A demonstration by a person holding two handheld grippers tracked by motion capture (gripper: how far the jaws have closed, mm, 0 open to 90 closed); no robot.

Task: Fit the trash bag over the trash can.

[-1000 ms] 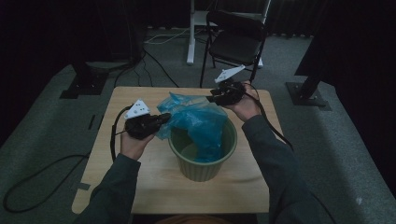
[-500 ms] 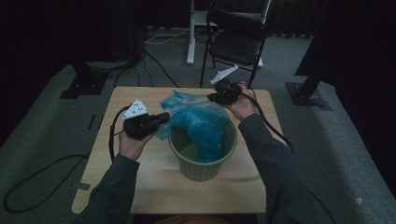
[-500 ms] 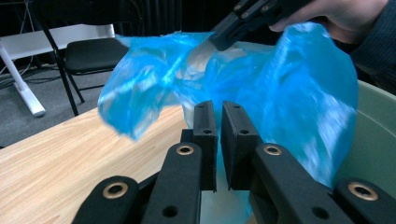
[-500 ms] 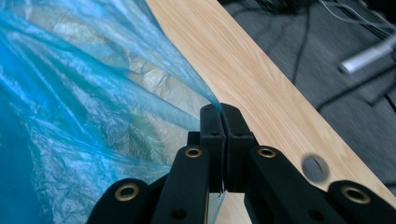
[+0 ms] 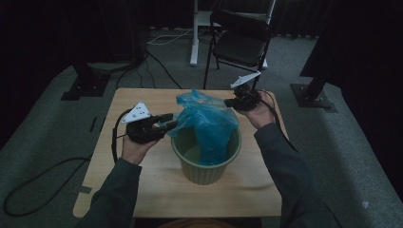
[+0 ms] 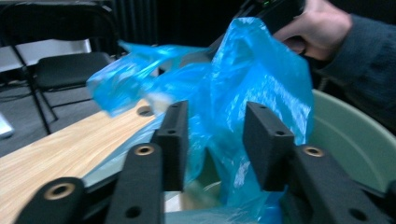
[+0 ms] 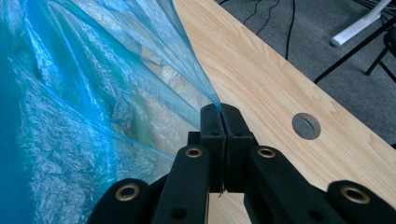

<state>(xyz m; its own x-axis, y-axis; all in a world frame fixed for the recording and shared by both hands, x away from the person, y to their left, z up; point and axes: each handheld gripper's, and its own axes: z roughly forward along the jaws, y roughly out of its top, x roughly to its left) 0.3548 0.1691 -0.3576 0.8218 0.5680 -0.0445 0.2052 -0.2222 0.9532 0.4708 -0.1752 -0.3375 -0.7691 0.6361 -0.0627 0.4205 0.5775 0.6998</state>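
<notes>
A crumpled blue plastic bag (image 5: 209,118) stands half inside a green round bin (image 5: 204,173) on the wooden table (image 5: 142,190). My left gripper (image 5: 171,124) is at the bag's left side above the bin's rim. In the left gripper view its jaws have just been opening; the left gripper (image 6: 215,112) is open, with loose blue bag (image 6: 243,74) film in the gap and the bin (image 6: 355,140) behind. My right gripper (image 5: 228,102) holds the bag's far right top edge. In the right gripper view the right gripper (image 7: 220,108) is shut on the edge of the stretched bag (image 7: 70,107).
A black folding chair (image 5: 242,42) stands just behind the table, with a white stand leg (image 5: 194,33) and cables on the grey floor. Dark stand bases sit at both sides. The table (image 7: 280,84) has a round hole (image 7: 306,126) near the right gripper.
The left gripper's jaws have parted from the bag's left side. The right gripper has closed on the bag's far edge and shifted slightly, drawing the film taut.
</notes>
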